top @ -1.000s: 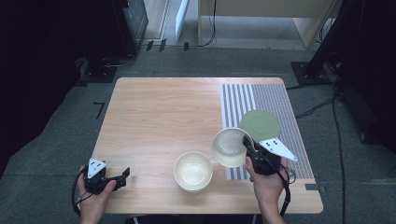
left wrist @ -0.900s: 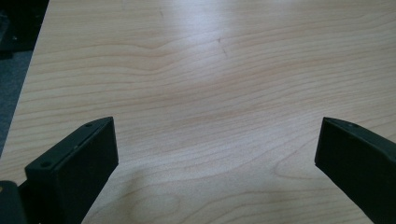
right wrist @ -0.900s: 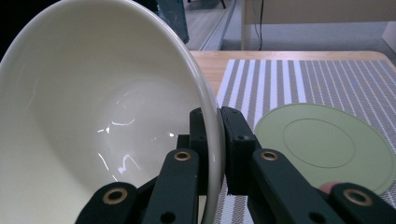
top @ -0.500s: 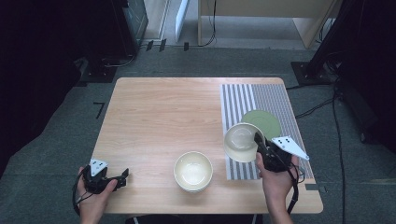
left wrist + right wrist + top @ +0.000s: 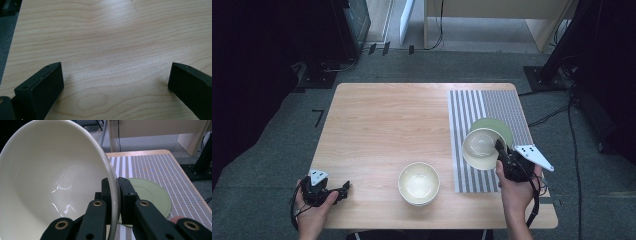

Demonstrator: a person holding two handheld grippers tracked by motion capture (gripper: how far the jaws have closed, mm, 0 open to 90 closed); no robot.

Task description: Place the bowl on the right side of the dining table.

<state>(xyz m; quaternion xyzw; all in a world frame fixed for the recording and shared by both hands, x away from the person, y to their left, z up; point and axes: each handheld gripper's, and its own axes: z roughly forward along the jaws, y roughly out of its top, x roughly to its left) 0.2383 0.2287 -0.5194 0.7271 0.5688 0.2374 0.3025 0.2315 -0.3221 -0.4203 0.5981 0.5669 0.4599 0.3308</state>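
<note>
Grey carpet (image 5: pixel 272 150) surrounds a pale wooden desk (image 5: pixel 382 125), with dark equipment and cables at the edges. At the desk's right lies a striped mat (image 5: pixel 484 102) bearing a green plate (image 5: pixel 504 129). A second bowl (image 5: pixel 419 183) stands near the front edge. The right gripper (image 5: pixel 501 149) clamps the rim of a tilted cream bowl (image 5: pixel 480 148) above the plate. The left gripper (image 5: pixel 343 188) rests released, front left.

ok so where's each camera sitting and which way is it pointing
High view: above the table's near side, looking forward and down; both hands enter from the bottom.
Left gripper view: on the left gripper, facing bare table, jaws wide apart.
Right gripper view: on the right gripper, clamped on a white bowl over a green plate.
Shared: bowl, plate.
</note>
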